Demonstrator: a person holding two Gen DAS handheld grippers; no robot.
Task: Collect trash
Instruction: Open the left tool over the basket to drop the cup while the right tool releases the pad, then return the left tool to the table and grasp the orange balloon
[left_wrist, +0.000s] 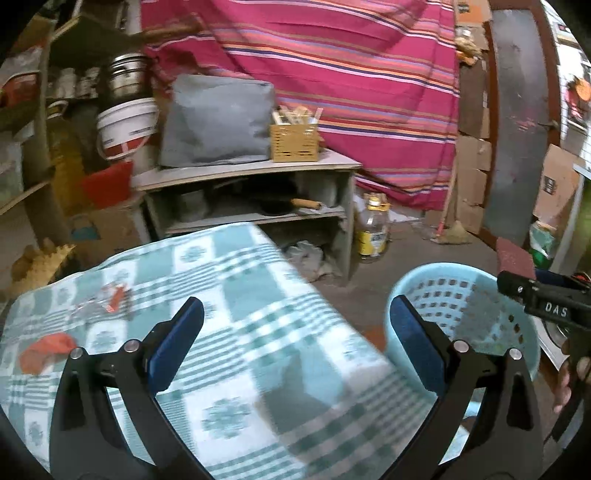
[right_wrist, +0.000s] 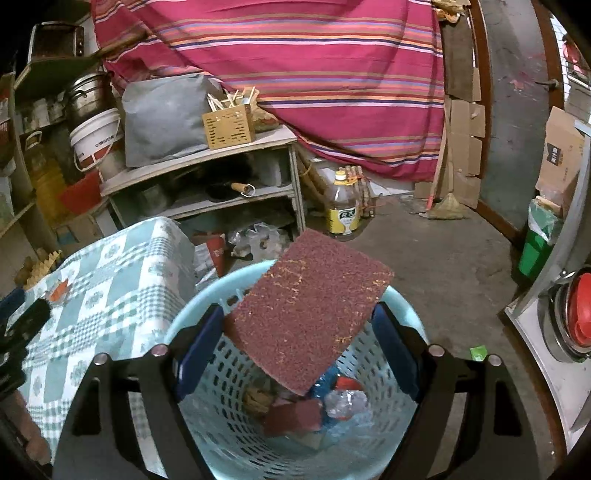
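Trash collecting here centres on a pale blue perforated basket (right_wrist: 295, 424) standing on the floor just right of a table (left_wrist: 229, 332) covered in a green-and-white checked cloth. The right gripper (right_wrist: 295, 354) hangs directly over the basket's mouth with a maroon scouring pad (right_wrist: 310, 310) between its jaws; the jaws stand fairly wide and the pad spans the gap at a tilt, its near edge by the left pad and its right edge by the right one, though whether it is pinched or already loose I cannot tell for sure. Held there, it would fall straight in, which is likely why it is placed so. Inside the basket lie crumpled clear plastic (right_wrist: 347, 402), a second maroon piece (right_wrist: 295, 417), and bits of red and blue. The left gripper (left_wrist: 295, 347) hovers over the near right part of the table with its jaws spread as wide as they go and nothing between them, apparently free to fetch the next piece. Candidates remain on the cloth to the left: an orange-red scrap (left_wrist: 48, 350) near the table's edge and a small red-and-dark cluster (left_wrist: 110, 299) farther in.
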